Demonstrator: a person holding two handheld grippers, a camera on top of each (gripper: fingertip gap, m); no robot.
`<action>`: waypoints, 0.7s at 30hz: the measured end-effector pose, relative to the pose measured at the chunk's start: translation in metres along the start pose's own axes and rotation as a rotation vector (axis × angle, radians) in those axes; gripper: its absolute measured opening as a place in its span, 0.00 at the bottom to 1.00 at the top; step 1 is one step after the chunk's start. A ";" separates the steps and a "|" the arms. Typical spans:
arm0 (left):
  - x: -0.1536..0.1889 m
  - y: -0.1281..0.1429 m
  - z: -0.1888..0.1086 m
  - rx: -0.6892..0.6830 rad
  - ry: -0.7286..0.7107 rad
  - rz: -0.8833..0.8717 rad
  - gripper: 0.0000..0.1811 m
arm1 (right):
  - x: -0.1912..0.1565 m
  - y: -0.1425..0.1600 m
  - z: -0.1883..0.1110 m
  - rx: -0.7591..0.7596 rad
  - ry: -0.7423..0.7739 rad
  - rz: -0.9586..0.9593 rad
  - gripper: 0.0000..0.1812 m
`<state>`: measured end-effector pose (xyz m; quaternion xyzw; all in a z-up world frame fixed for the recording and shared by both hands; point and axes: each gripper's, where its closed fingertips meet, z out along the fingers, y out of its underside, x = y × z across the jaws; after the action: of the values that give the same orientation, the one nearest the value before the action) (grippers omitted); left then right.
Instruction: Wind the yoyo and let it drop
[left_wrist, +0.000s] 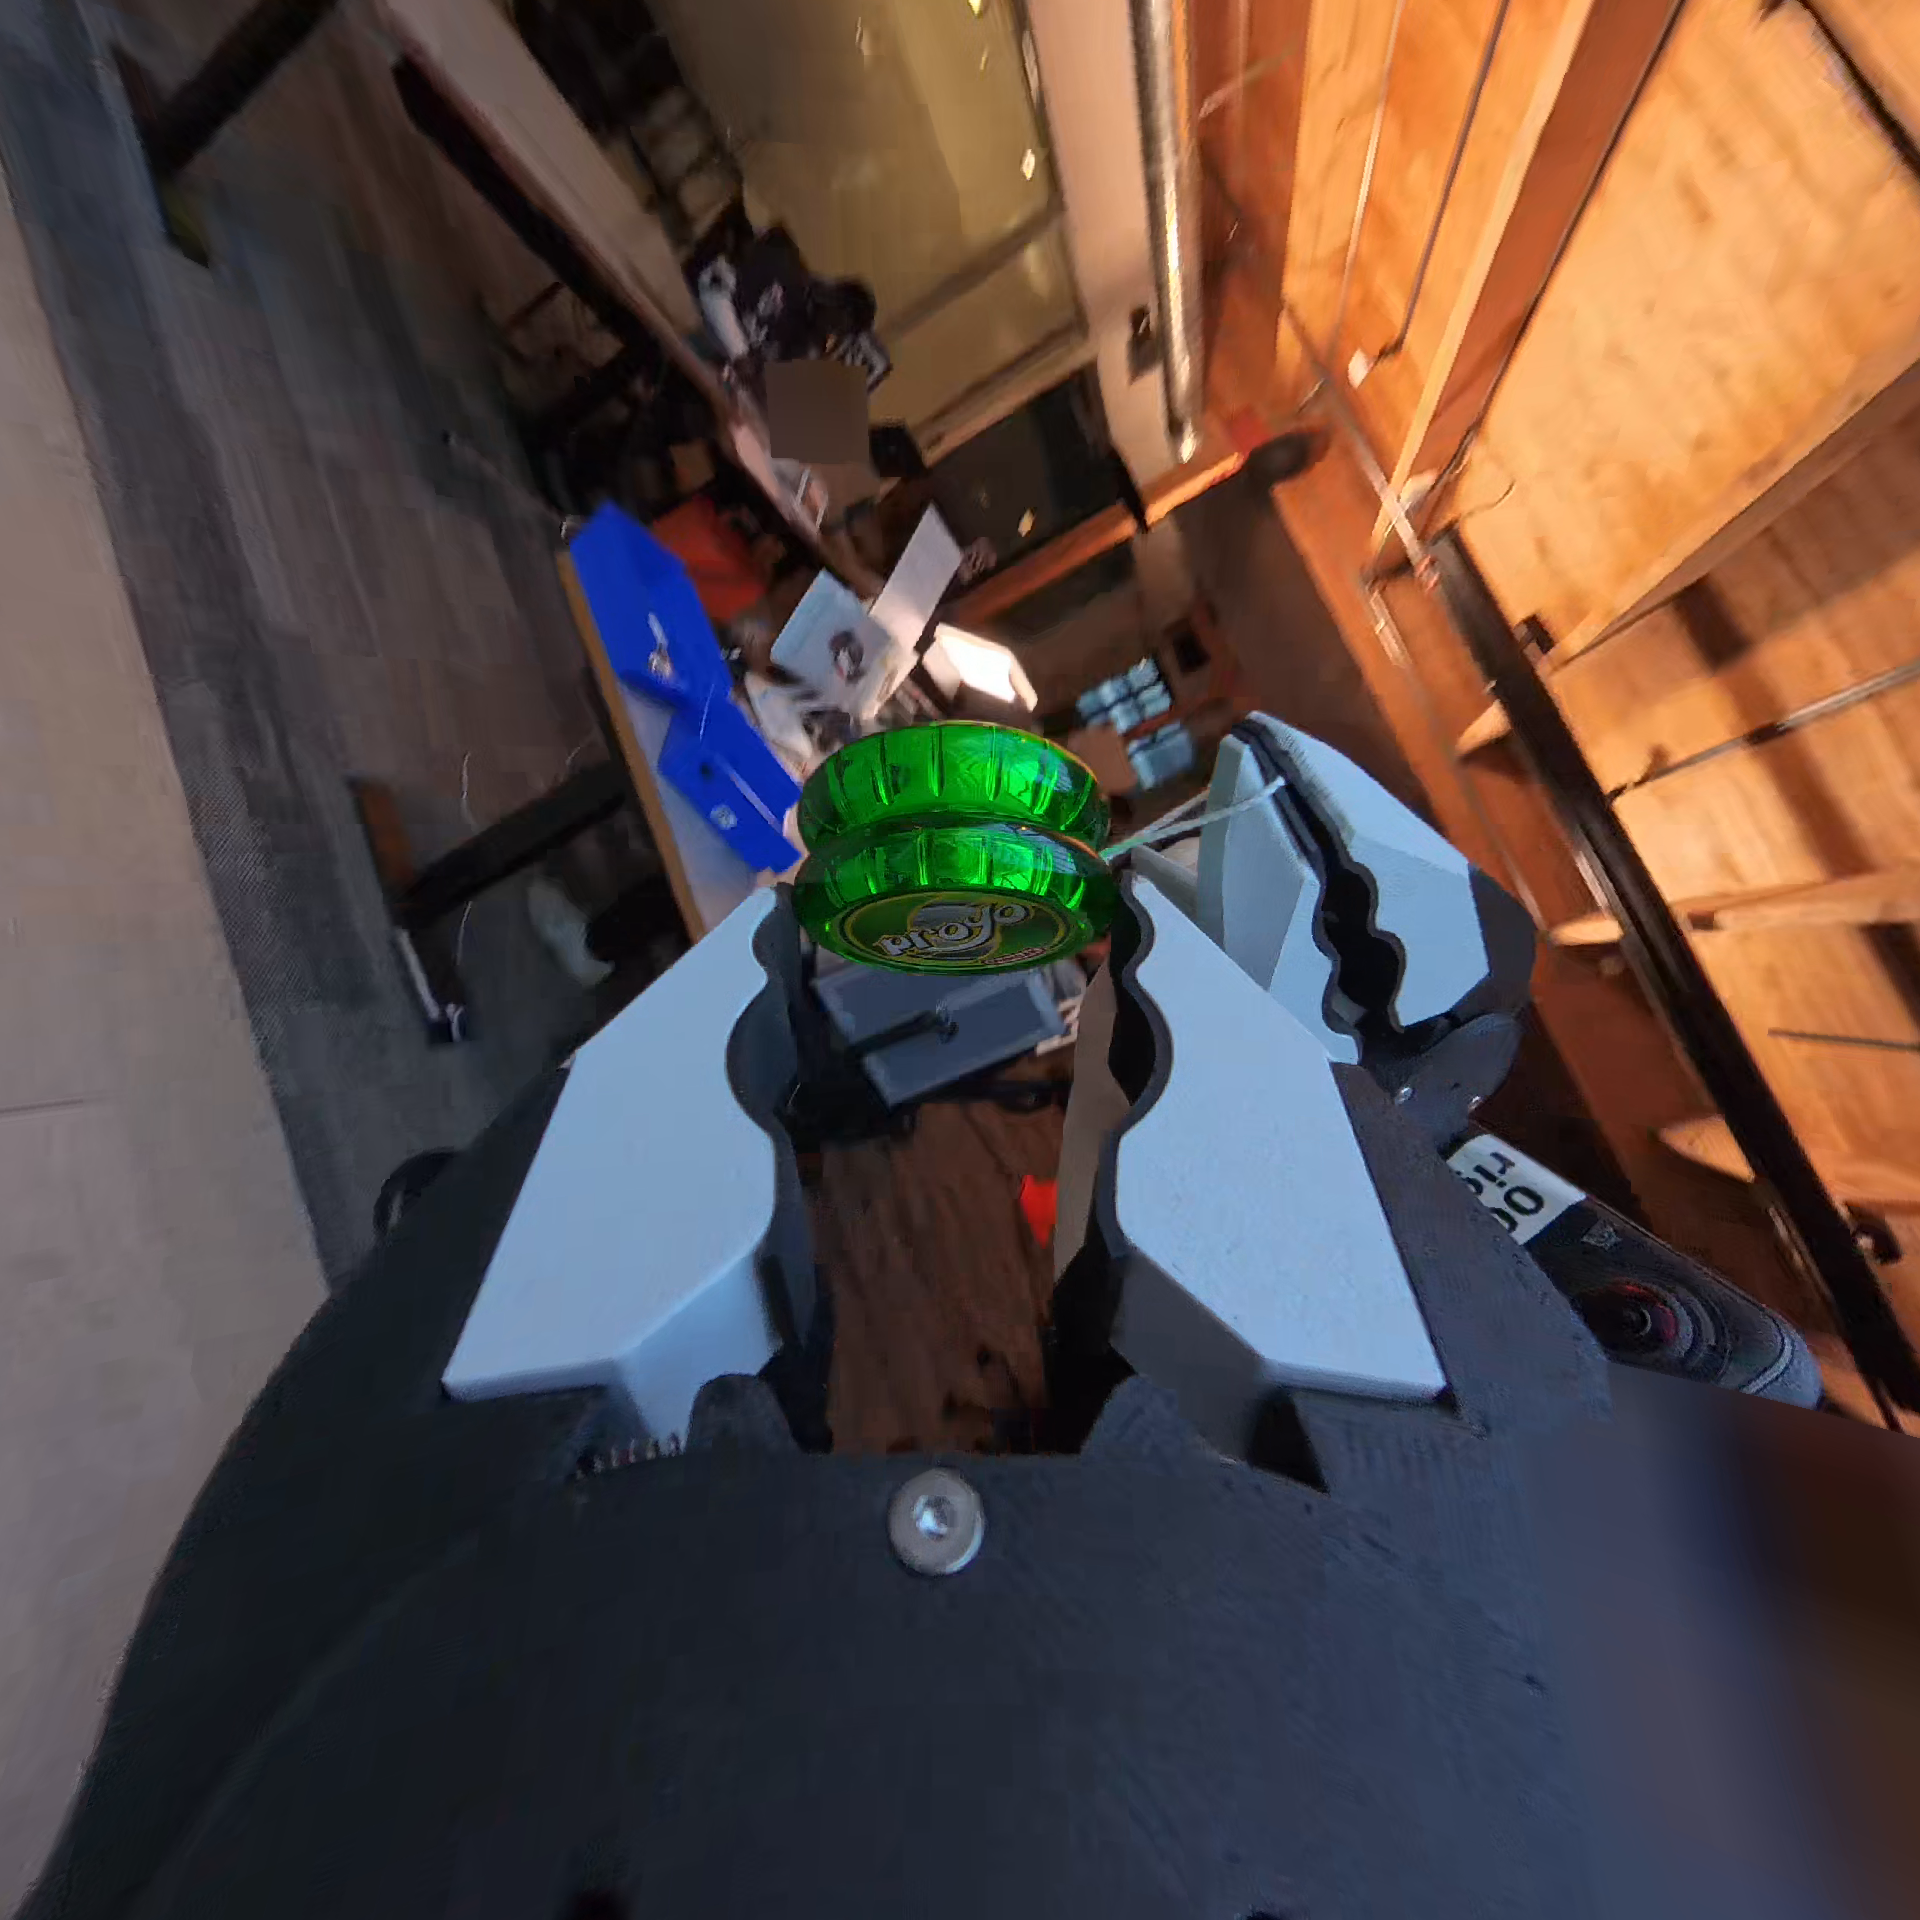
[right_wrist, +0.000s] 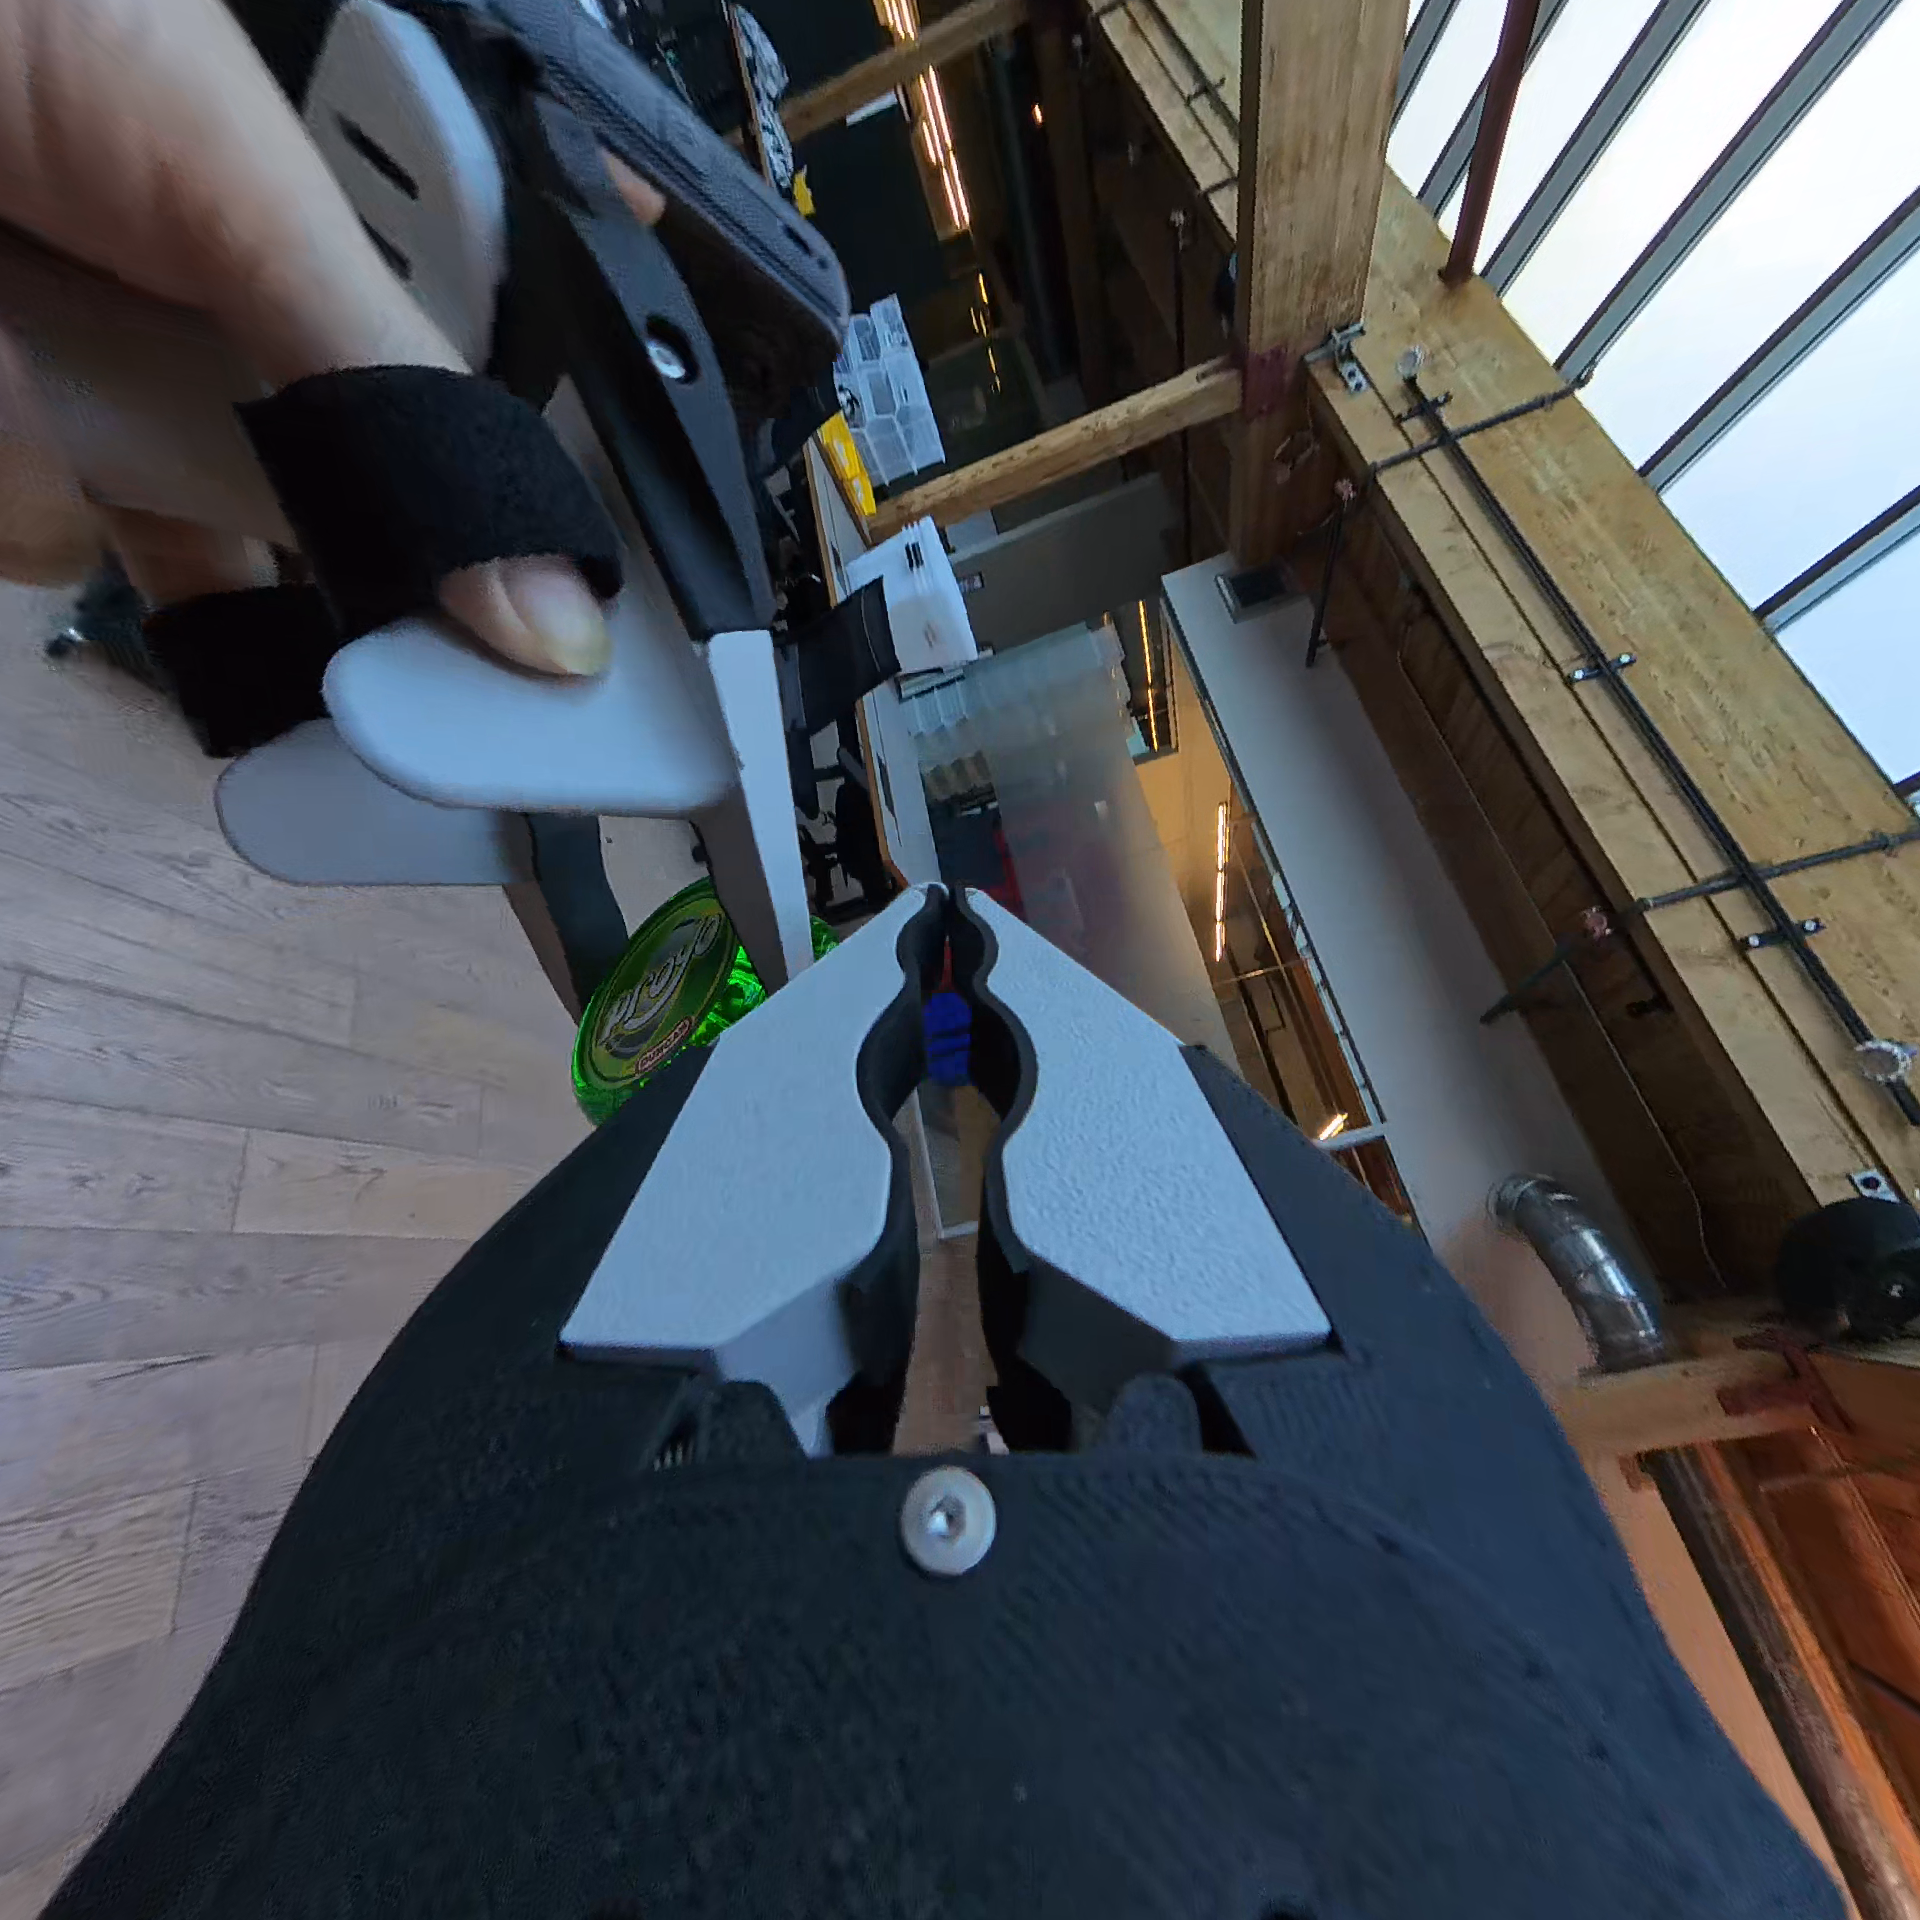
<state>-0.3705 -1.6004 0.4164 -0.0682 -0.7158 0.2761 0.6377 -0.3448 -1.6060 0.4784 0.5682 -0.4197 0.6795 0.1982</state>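
Between the fingertips of the left claw (left_wrist: 951, 904) sat the green yoyo (left_wrist: 951, 847), pinched across its rim by the two grey fingers, with both halves and the groove between them standing clear beyond the tips. Just to the right of that claw and a little farther out, the right claw (left_wrist: 1314, 831) had its jaws pressed together on the thin pale string (left_wrist: 1169, 826), which ran taut from the yoyo's groove into its grip. In the right wrist view the right claw (right_wrist: 948, 902) showed its tips meeting, though the string itself could not be made out there, perhaps because it was too fine. In that view the yoyo (right_wrist: 655, 1003) lay to the left of the claw, partly hidden behind the left claw's finger, with the person's hand (right_wrist: 312, 416) on the handle above. Judging from this, the winding was either under way or nearly done, since only a short run of string lay outside the groove; the drop had not yet been made. The yoyo's axle ran roughly crosswise to the left claw's grip, its labelled face tilted back toward that claw's camera, so the groove faced sideways toward the right claw.
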 end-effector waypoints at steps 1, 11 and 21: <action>-0.007 -0.003 0.004 -0.088 -0.030 0.003 0.33 | -0.002 0.009 0.005 -0.024 0.015 0.020 0.00; -0.062 -0.048 0.002 -0.604 -0.162 0.074 0.34 | -0.014 0.046 0.059 -0.220 0.166 0.075 0.00; -0.061 -0.081 0.017 -0.630 0.059 -0.004 0.33 | 0.008 0.059 0.086 -0.264 0.096 0.038 0.00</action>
<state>-0.3547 -1.7012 0.4012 -0.2690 -0.7474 0.0372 0.6063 -0.3389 -1.7092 0.4653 0.4961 -0.5064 0.6482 0.2781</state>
